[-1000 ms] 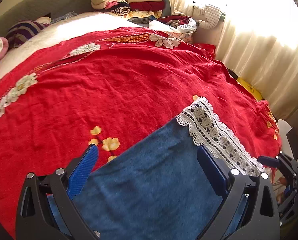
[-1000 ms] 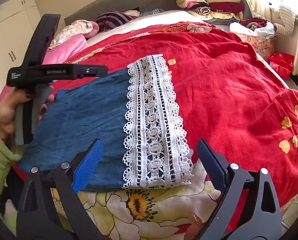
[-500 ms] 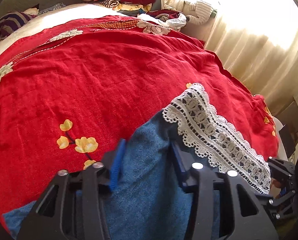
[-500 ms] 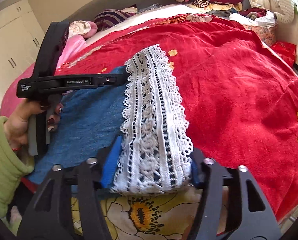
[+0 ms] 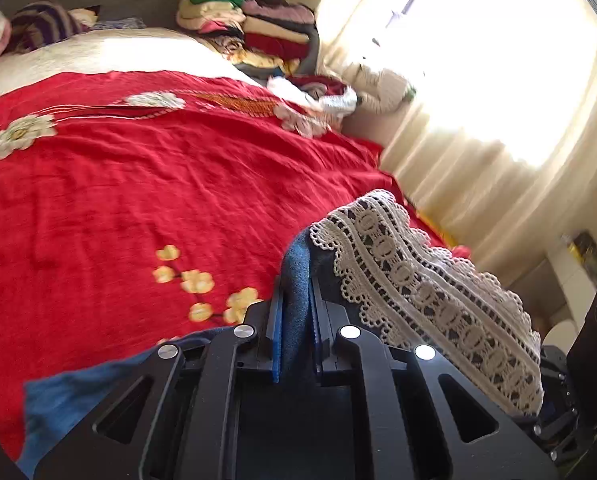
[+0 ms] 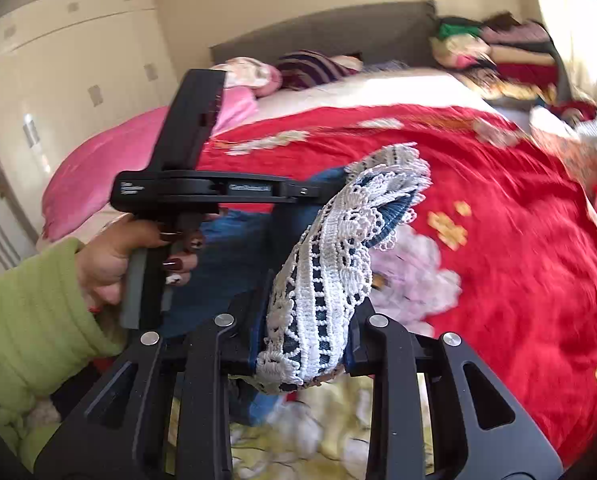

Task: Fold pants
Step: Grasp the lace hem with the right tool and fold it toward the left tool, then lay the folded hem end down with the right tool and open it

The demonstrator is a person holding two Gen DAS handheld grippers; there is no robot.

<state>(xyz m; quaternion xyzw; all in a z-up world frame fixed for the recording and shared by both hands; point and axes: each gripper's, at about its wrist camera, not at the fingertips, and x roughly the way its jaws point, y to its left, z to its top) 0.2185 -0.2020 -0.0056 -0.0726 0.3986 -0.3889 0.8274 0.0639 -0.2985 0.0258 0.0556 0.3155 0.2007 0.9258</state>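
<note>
Left gripper (image 5: 296, 320) is clamped on a bunched denim fold of the pants (image 5: 298, 276). Right gripper (image 6: 304, 340) is clamped on the lace hem (image 6: 330, 264), which spills over its fingers. The hem end looks lifted, the rest trailing below both tools.

Risks: the lace is openwork and could snag or slip out under tension; uneven pull between the tools would skew the fold.

Ahead of both tools the red bedspread (image 5: 138, 184) is open. The bed edge lies right of the right gripper; the clothes stack (image 5: 254, 36) sits far ahead.
</note>
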